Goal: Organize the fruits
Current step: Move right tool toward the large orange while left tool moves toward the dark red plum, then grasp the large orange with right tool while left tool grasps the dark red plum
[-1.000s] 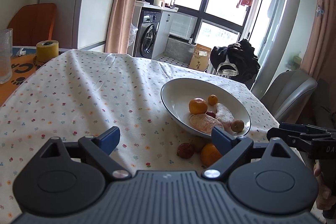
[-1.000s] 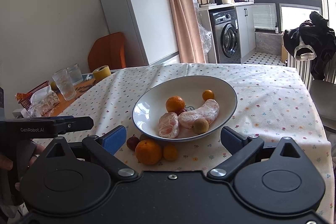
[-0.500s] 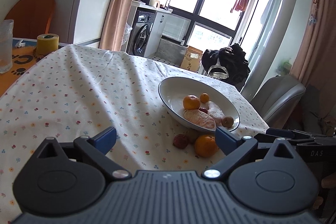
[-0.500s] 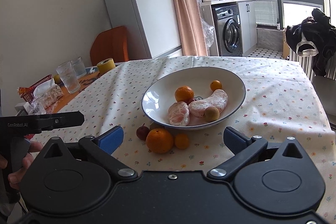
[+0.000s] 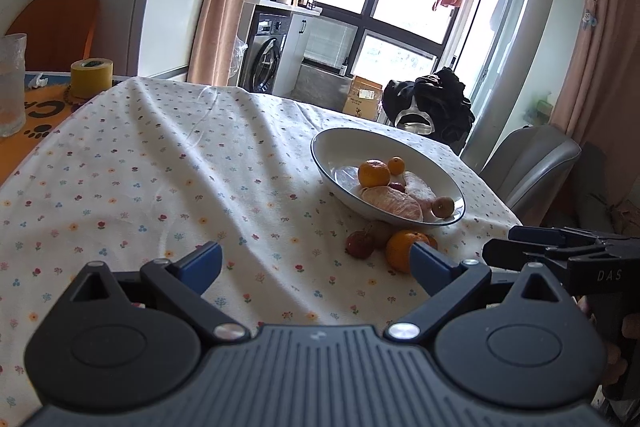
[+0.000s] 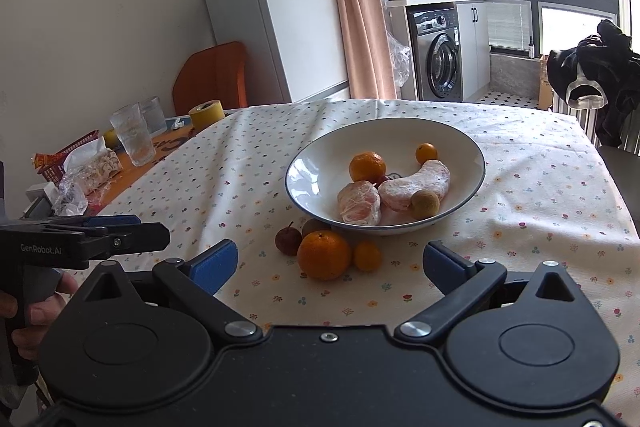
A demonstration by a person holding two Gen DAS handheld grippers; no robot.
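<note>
On the floral-cloth desk [image 6: 540, 195], white blue-rimmed ceramic bowl [image 6: 476, 151] already holds six fruits. Four left beside its near rim: big orange [image 6: 324, 254], small orange [image 6: 367, 255], dark red fruit [image 6: 288, 239], brown one [image 6: 314, 227]. Left tool [image 5: 316, 261] and right tool [image 6: 330, 263] both spread, empty.

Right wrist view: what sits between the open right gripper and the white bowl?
Four loose fruits on the tablecloth: a large orange, a small orange, a dark red fruit and a brownish one, between right gripper and bowl.
</note>
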